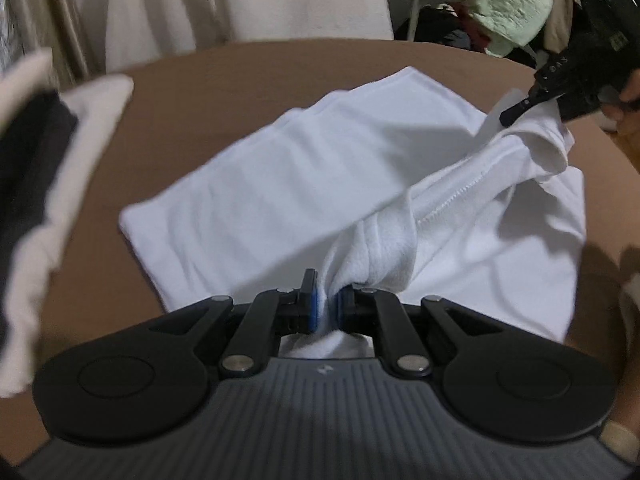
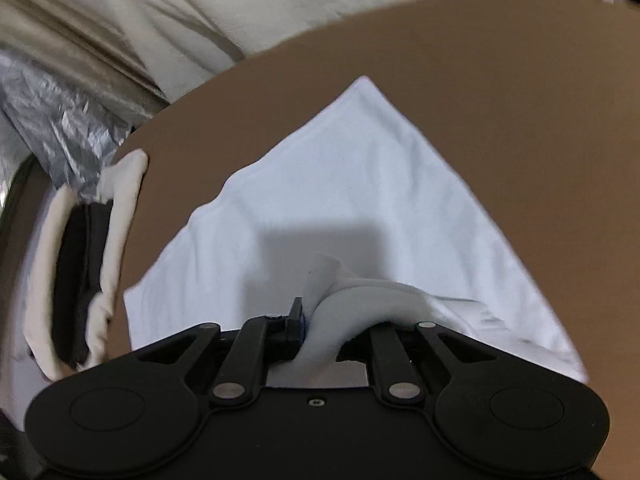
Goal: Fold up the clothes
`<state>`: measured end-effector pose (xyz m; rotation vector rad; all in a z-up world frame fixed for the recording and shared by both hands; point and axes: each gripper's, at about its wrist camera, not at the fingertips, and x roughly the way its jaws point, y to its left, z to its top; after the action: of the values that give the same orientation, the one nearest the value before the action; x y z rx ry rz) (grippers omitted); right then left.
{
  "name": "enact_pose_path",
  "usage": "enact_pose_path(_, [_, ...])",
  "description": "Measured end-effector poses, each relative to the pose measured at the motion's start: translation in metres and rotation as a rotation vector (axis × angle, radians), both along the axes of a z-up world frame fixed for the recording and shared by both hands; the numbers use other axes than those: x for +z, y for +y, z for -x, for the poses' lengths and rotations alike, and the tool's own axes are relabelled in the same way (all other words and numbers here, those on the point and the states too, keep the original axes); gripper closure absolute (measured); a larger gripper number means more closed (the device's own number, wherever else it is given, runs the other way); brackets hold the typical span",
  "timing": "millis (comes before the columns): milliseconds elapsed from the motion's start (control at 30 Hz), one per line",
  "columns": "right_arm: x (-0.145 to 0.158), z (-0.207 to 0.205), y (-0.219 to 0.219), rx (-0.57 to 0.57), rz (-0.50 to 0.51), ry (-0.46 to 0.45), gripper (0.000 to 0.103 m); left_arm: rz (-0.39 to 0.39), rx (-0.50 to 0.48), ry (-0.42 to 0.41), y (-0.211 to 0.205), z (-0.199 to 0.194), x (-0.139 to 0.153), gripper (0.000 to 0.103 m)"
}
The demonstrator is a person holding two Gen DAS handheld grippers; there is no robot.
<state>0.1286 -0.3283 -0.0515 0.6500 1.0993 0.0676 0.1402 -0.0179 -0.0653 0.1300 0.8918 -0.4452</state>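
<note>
White cotton garment (image 1: pixel 288 184) on brown tabletop (image 1: pixel 224 76): both grippers (image 1: pixel 327 304) (image 2: pixel 316 326) clamped on bunched hem; uneven lowering risked a crooked, creased fold.

The left gripper (image 1: pixel 328 304), bottom centre, pinches a bunched edge of the white garment (image 1: pixel 256 200) lying on the brown table (image 1: pixel 224 76). At the upper right, the right gripper (image 1: pixel 516 110) grips another edge.

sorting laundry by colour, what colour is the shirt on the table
White shirt; it shows best in the left wrist view.
</note>
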Motion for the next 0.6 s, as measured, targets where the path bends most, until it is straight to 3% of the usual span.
enact_pose_path(200, [-0.005, -0.029, 0.005, -0.004, 0.004, 0.004, 0.088, -0.059, -0.029, -0.023, -0.004, -0.032, -0.003, 0.092])
enact_pose_path(233, [-0.008, -0.035, 0.003, -0.003, -0.008, 0.003, 0.085, -0.054, -0.022, -0.006, -0.003, -0.04, -0.009, 0.084])
enact_pose_path(267, [-0.015, -0.04, -0.001, 0.013, -0.042, -0.004, 0.076, -0.07, 0.002, 0.007, -0.001, -0.045, -0.023, 0.059])
enact_pose_path(333, [-0.03, -0.048, -0.011, 0.043, -0.111, -0.023, 0.063, -0.082, 0.048, 0.018, 0.004, -0.05, -0.043, 0.033])
enact_pose_path(467, [-0.055, -0.028, -0.046, 0.028, -0.273, -0.094, 0.061, -0.037, 0.124, 0.004, 0.019, -0.047, -0.054, 0.034])
enact_pose_path(533, [-0.045, -0.023, -0.06, 0.019, -0.298, -0.144, 0.06, -0.07, 0.167, -0.099, 0.024, -0.043, -0.037, 0.036])
enact_pose_path(600, [-0.025, -0.016, -0.07, -0.018, -0.255, -0.24, 0.055, -0.03, 0.22, -0.172, 0.036, -0.035, -0.026, 0.036])
